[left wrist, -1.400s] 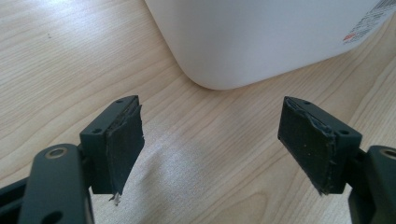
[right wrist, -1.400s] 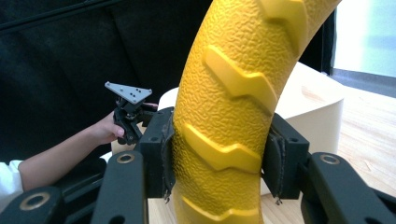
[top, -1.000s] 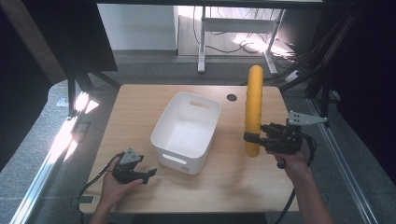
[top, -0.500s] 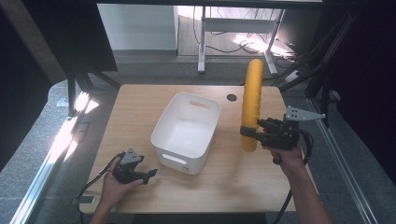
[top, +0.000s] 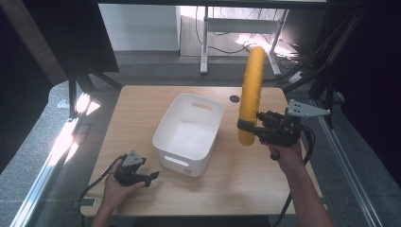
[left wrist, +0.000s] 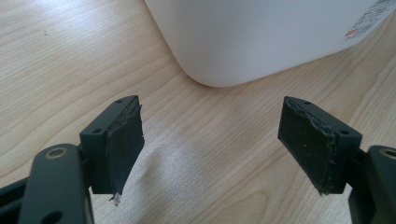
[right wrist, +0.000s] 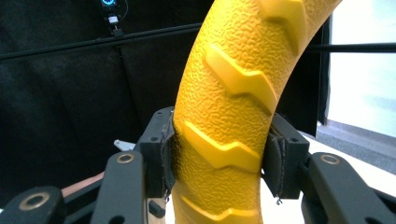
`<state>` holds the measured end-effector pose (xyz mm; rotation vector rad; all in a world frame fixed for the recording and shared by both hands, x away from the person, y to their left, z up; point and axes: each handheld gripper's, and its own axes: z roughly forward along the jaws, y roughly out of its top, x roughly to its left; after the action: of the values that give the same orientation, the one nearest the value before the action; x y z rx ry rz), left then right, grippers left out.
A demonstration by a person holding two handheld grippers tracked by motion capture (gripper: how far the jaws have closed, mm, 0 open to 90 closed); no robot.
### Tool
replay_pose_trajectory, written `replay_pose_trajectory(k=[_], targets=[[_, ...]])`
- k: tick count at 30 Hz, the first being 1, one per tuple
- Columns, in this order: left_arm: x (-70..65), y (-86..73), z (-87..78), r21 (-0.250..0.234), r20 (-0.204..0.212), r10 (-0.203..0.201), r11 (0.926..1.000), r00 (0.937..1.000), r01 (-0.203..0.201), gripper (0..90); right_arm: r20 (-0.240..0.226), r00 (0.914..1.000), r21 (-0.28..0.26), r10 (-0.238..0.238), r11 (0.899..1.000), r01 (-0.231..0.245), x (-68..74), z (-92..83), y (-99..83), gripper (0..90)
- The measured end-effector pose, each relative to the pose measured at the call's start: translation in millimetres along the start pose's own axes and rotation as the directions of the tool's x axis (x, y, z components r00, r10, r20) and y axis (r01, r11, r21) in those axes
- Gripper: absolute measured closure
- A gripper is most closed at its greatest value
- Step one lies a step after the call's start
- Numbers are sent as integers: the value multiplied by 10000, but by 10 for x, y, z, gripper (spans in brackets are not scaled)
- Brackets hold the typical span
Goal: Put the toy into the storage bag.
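Raised since earlier: right hand-held gripper (top: 249,127) clamped on long yellow textured foam tube (top: 250,90), upright beside white plastic bin (top: 208,135); left hand-held gripper (top: 152,177) parted, resting on wooden desk (top: 236,175).

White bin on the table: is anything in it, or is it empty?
Empty. The high view looks straight into the white bin and shows bare white floor; the yellow curved piece stands outside it, clamped in the right hand-held gripper.

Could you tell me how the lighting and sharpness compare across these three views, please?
High view: soft overall, sun glare on the floor at left and behind the table. Left gripper view: sharp wood grain, even light. Right gripper view: the yellow ridged piece is crisp against a dark backdrop, with a washed-out bright area at right.
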<state>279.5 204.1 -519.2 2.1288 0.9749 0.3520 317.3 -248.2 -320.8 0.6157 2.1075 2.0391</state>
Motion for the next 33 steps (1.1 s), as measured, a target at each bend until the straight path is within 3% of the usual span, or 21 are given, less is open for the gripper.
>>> replay_pose_trajectory(k=[17,25,33], targets=[[6,0,-4,31,-5,28,10000,10000,-28,222,-354,9981,-318,-501,9983,489,92,313,262,509],[5,0,-4,38,-3,27,10000,10000,-27,222,-603,9964,-219,-592,9981,580,99,446,333,509],[5,-2,-5,56,-12,9,10000,10000,-9,222,-1129,9909,-241,-728,9972,705,149,563,399,509]])
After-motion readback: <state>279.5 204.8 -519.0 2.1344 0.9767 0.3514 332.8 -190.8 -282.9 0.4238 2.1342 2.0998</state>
